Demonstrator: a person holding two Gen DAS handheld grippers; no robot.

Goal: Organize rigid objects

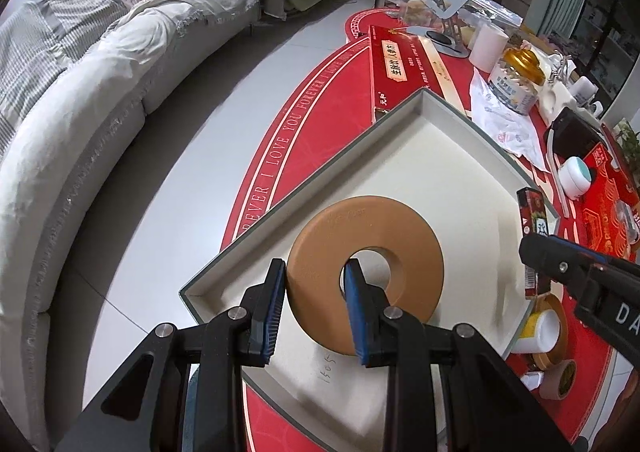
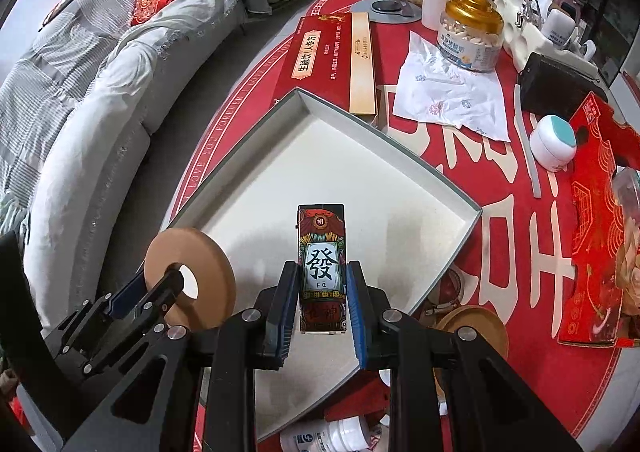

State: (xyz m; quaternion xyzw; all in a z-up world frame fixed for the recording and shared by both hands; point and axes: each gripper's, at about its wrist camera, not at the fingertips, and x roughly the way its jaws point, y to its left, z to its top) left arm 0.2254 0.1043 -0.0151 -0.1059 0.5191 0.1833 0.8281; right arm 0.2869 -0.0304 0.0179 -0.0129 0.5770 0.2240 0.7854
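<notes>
A tan ring-shaped disc (image 1: 400,248) hangs over the shallow white tray (image 1: 404,171), with my left gripper (image 1: 316,280) shut on its rim, one finger through the centre hole. The right wrist view shows that disc (image 2: 208,268) at the left, held by the left gripper (image 2: 160,288). My right gripper (image 2: 322,300) is shut on a small dark box (image 2: 321,236) printed with a large character and held upright over the tray (image 2: 360,179). In the left wrist view that box (image 1: 532,219) and the right gripper (image 1: 536,252) appear at the tray's right corner.
The tray lies on a red round tablecloth (image 2: 520,352). Behind it lie a long red box (image 2: 320,51), a tissue (image 2: 452,95), a gold-lidded jar (image 2: 472,35), a white-teal jar (image 2: 554,147) and a black pouch (image 2: 556,83). Tape rolls (image 2: 472,328) sit right of the tray. A sofa (image 1: 80,91) stands left.
</notes>
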